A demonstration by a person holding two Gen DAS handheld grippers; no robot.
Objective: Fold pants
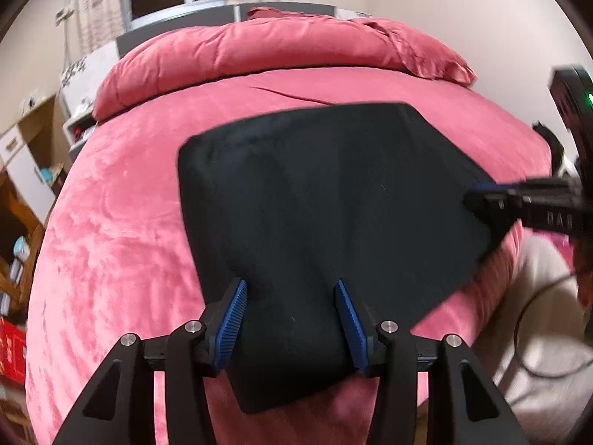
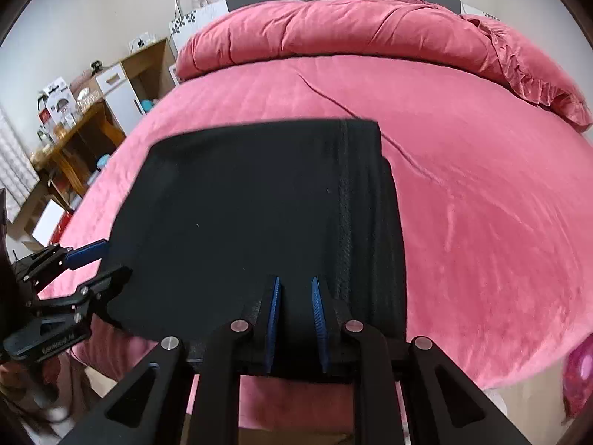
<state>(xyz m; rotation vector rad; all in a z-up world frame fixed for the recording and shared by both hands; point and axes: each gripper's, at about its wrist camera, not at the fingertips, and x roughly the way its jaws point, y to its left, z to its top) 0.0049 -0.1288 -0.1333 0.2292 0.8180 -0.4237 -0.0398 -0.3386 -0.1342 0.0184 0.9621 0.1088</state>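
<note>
1. The folded black pants (image 1: 333, 200) lie on the pink bed (image 1: 122, 222), their near edge at the bed's foot.
2. The left gripper (image 1: 291, 319) has its fingers spread apart over the pants' near edge, not pinching.
3. The right gripper (image 2: 294, 319) has its fingers narrowly parted over the same edge; whether they pinch cloth cannot be told.

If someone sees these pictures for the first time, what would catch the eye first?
First the black pants, folded flat near the front edge of the pink bed. Next the blue-padded left gripper and right gripper, each at the near edge of the cloth. Behind, a rolled pink duvet lies across the bed's head.
</note>
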